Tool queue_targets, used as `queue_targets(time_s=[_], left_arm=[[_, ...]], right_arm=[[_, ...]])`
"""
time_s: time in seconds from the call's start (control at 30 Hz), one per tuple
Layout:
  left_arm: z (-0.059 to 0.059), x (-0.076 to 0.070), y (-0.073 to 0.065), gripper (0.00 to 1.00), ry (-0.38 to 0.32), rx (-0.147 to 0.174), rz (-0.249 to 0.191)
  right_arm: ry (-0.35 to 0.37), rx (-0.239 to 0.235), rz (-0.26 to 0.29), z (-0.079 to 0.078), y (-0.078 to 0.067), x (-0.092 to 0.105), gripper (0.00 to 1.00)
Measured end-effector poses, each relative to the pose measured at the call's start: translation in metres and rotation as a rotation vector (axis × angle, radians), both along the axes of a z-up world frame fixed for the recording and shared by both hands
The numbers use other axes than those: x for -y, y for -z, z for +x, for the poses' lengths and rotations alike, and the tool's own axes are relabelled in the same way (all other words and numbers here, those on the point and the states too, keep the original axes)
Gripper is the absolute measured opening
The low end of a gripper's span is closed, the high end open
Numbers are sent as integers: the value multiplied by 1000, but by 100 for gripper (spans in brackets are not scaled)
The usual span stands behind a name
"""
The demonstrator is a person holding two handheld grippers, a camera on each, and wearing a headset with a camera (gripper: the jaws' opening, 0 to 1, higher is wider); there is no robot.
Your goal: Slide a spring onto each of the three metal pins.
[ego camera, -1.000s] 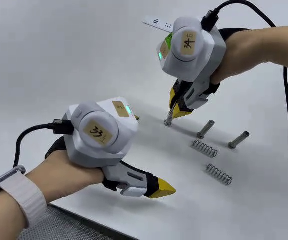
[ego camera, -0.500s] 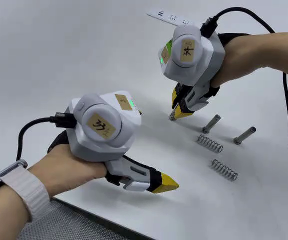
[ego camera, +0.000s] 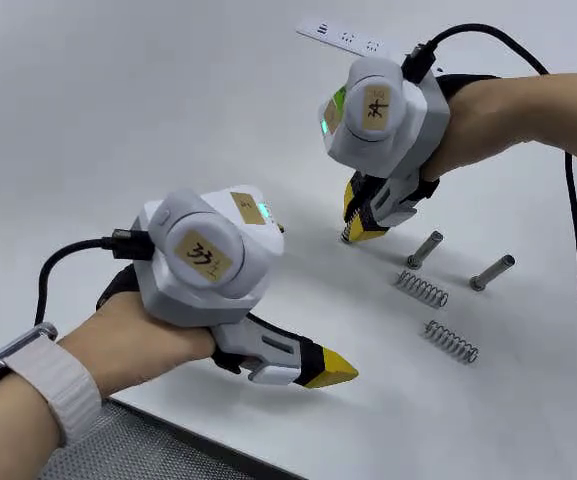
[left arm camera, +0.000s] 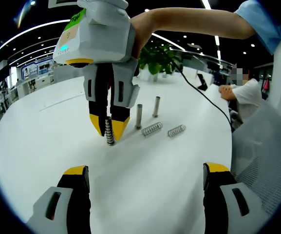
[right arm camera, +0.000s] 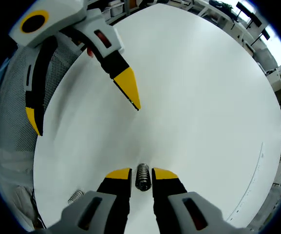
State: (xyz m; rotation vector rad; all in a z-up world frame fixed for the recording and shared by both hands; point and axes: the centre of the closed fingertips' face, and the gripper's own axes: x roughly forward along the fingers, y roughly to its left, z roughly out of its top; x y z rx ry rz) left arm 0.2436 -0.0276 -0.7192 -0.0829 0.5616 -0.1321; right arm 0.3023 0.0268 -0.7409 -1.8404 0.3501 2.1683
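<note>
While the left gripper (ego camera: 330, 372) hangs with jaws wide apart at near left, the right gripper (ego camera: 351, 232) is clamped on an upright spring (left arm camera: 110, 132) on the table (ego camera: 168, 100). Two pins (ego camera: 424, 249) and two loose springs (ego camera: 421, 289) sit just to its right.

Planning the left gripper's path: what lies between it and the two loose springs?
Bare table only, between the left gripper and the loose springs, in the left gripper view.
</note>
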Motion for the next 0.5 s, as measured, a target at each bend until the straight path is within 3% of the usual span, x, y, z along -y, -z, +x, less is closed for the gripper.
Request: queue_targets(time_s=[0.17,0.5], left_arm=[[0,1,0,99,3,-1,1],[-1,2,1,99,8,-2,5]], right_arm=[[-33,-27,42,-4,-3,-3,27],[-4,-86,117,-6,-11,3,66]])
